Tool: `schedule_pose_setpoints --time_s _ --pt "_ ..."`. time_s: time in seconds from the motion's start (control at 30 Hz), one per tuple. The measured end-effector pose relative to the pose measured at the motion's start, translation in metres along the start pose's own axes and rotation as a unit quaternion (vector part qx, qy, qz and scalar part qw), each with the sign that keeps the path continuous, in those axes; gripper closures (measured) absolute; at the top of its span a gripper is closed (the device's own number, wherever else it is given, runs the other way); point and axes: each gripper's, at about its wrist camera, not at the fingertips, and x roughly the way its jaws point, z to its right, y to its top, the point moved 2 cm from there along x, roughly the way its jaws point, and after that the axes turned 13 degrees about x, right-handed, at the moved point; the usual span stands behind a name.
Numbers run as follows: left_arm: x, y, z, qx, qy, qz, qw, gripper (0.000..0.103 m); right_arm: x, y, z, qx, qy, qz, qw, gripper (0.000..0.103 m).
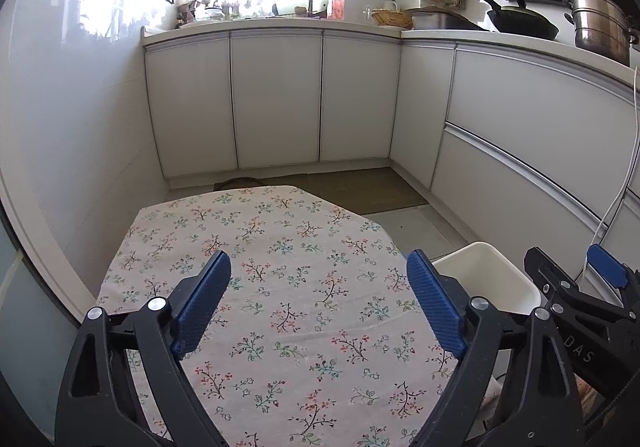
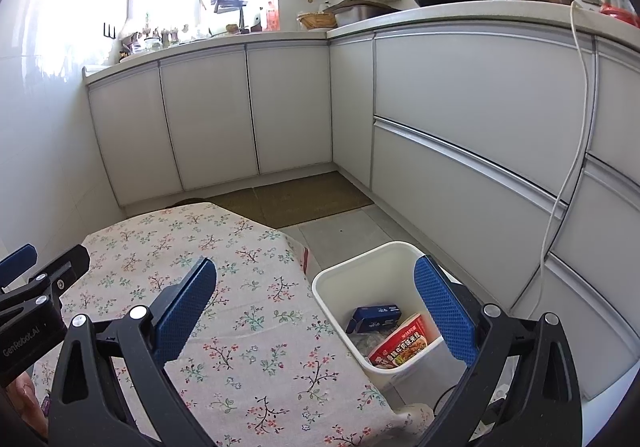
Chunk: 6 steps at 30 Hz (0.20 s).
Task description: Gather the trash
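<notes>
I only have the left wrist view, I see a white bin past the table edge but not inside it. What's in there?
Observer: The right wrist view looks down into the bin. A red food packet leans against its near wall.
Operator: Anything else in it?
Observer: Yes, a dark blue carton lies behind the packet, with what looks like crumpled clear plastic between them.
Operator: Is the right gripper holding something?
Observer: No, the right gripper is open and empty, over the table's edge and the bin.
Operator: Any trash left on the tablecloth?
Observer: None shows on the part the right wrist view covers.
</notes>
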Motion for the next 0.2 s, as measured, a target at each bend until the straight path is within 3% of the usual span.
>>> schedule_pose_setpoints --time_s 0.03,0.2 --pt "0.0002 0.0002 -0.0002 0.001 0.003 -0.002 1.0000 0.007 0.0000 -0.0003 0.0000 0.000 -0.001 0.000 1.000 0.007" --pt "0.0015 0.0000 0.0003 0.005 0.022 -0.013 0.9997 0.007 0.0014 0.0010 0.0010 0.000 -0.003 -0.003 1.000 0.007"
